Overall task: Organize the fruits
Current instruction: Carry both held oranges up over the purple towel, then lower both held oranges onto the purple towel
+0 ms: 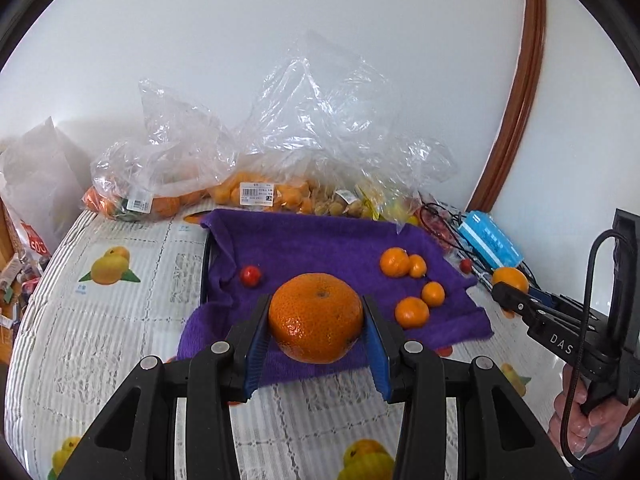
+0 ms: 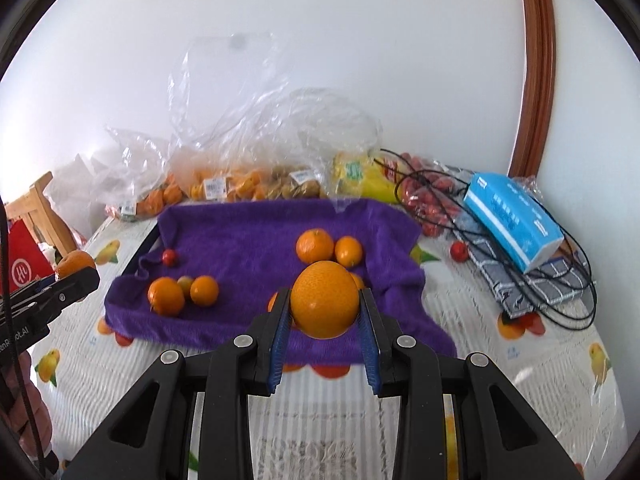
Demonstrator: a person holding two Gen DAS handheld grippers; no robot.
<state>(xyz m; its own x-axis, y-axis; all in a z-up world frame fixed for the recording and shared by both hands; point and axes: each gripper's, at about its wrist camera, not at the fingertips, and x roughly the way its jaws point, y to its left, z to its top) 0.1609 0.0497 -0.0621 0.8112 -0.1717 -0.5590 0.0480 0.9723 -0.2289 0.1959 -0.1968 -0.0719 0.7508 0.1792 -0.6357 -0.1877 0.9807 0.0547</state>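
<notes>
My left gripper (image 1: 316,320) is shut on a large bumpy mandarin (image 1: 315,317), held above the near edge of a purple towel (image 1: 320,248). My right gripper (image 2: 324,310) is shut on a smooth round orange (image 2: 324,305), held above the towel's (image 2: 248,240) near right part. It shows at the right in the left wrist view (image 1: 505,286), with the orange (image 1: 510,279). Several small oranges (image 1: 394,262) (image 2: 315,245) and a small red fruit (image 1: 251,275) (image 2: 169,256) lie on the towel. In the right wrist view the left gripper (image 2: 76,276) holds its mandarin (image 2: 74,263) at the far left.
Clear plastic bags of fruit (image 1: 256,194) (image 2: 240,184) line the wall behind the towel. A blue tissue pack (image 2: 514,226) (image 1: 490,242), black cables (image 2: 520,280) and a grey checked cloth (image 2: 520,284) lie at the right. A loose red fruit (image 2: 458,250) sits beside the towel. The tablecloth (image 1: 120,320) has fruit prints.
</notes>
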